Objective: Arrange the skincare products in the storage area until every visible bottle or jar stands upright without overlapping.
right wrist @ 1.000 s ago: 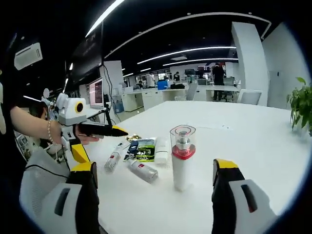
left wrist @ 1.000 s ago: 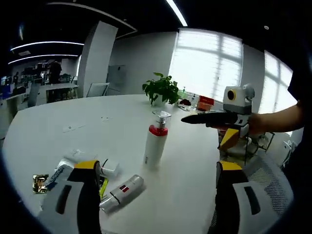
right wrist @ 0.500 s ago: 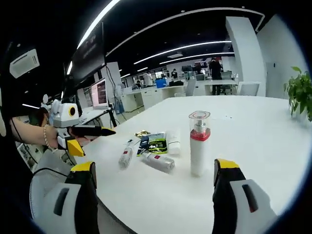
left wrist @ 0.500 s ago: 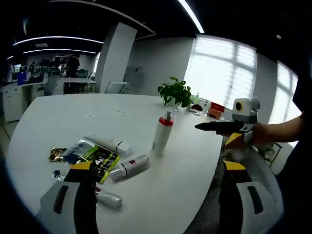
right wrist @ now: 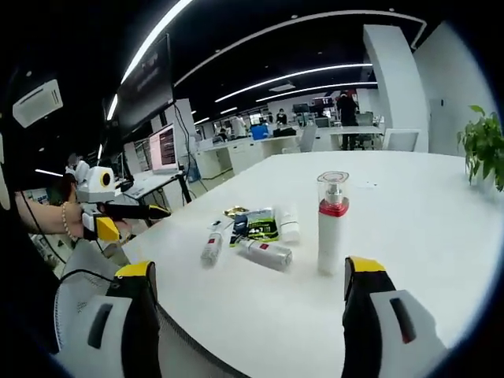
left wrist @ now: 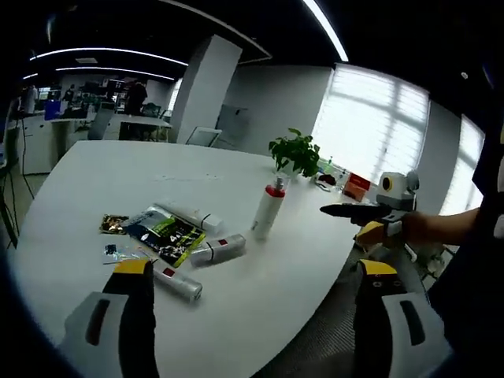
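Left gripper [left wrist: 250, 315] and right gripper [right wrist: 248, 311] both hover off the white tabletop [right wrist: 409, 228] edge, fingers wide apart, nothing held. On the tabletop near that edge: two silver bottles [left wrist: 178, 281] [left wrist: 217, 249] lying flat, a green sachet [left wrist: 164, 231] and a white tube [left wrist: 187, 216] just behind them. Farther in, the red-collared pump bottle [right wrist: 331, 223] stands upright, apart from the rest.

Your left tool [left wrist: 252, 315]: two grey jaws, yellow-capped, each with a dark slot. Your right tool [right wrist: 250, 315]: the same make. Seen from across, each carries a white housing with yellow trim. A beaded bracelet [right wrist: 68, 222] circles your left wrist.
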